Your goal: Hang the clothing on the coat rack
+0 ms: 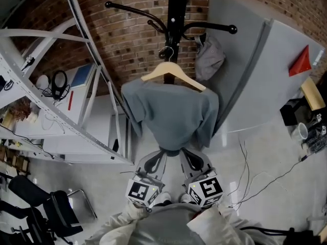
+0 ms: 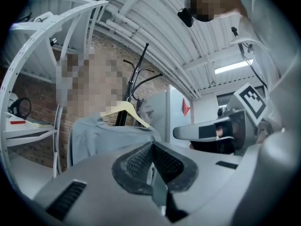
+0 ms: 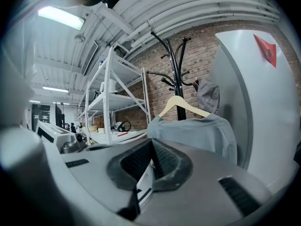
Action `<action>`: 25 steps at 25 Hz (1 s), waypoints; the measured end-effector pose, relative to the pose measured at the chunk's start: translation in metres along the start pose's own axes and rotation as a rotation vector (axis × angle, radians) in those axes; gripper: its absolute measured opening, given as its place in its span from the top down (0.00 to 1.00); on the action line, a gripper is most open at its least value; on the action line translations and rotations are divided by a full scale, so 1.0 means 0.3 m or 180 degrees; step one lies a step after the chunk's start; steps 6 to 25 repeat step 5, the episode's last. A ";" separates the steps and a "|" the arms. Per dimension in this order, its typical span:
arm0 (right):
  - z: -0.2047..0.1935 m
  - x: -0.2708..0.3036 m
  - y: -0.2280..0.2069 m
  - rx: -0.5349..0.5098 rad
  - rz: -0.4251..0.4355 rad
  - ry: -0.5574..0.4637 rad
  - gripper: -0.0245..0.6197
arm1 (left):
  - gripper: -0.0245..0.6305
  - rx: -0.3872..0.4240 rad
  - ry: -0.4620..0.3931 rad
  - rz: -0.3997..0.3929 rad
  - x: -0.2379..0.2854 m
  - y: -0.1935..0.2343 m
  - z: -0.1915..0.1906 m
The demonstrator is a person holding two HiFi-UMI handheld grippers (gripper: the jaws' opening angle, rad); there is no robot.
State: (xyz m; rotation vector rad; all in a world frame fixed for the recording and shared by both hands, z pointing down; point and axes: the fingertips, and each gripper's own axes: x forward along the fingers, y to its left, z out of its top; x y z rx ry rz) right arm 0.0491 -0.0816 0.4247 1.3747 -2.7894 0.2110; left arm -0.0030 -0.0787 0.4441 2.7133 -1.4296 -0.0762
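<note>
head view — one shirt point(image 1: 171, 114), one hanger point(image 1: 186, 79), one coat rack point(image 1: 177, 4)

Coat rack point(image 1: 176, 4): pole cut off at 12 o'clock edge (head view), lower pole + base hidden behind shirt point(image 1: 173, 111) in all 3 views. Grey bundle point(image 1: 208, 57) at 1 o'clock of shirt: can't tell what it is. Shelf point(image 1: 51, 131) items at 9 o'clock too small to name. Person's sleeves point(image 1: 204, 228) cut off at 6 o'clock edge.
</note>
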 end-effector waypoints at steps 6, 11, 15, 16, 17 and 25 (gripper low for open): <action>0.011 -0.018 -0.034 0.0027 0.0012 -0.0051 0.92 | 0.95 0.0041 0.0075 0.0060 0.024 -0.035 0.017; 0.011 -0.018 -0.034 0.0027 0.0012 -0.0051 0.92 | 0.95 0.0041 0.0075 0.0060 0.024 -0.035 0.017; 0.011 -0.018 -0.034 0.0027 0.0012 -0.0051 0.92 | 0.95 0.0041 0.0075 0.0060 0.024 -0.035 0.017; 0.011 -0.018 -0.034 0.0027 0.0012 -0.0051 0.92 | 0.95 0.0041 0.0075 0.0060 0.024 -0.035 0.017; 0.011 -0.018 -0.034 0.0027 0.0012 -0.0051 0.92 | 0.95 0.0041 0.0075 0.0060 0.024 -0.035 0.017; 0.011 -0.018 -0.034 0.0027 0.0012 -0.0051 0.92 | 0.95 0.0041 0.0075 0.0060 0.024 -0.035 0.017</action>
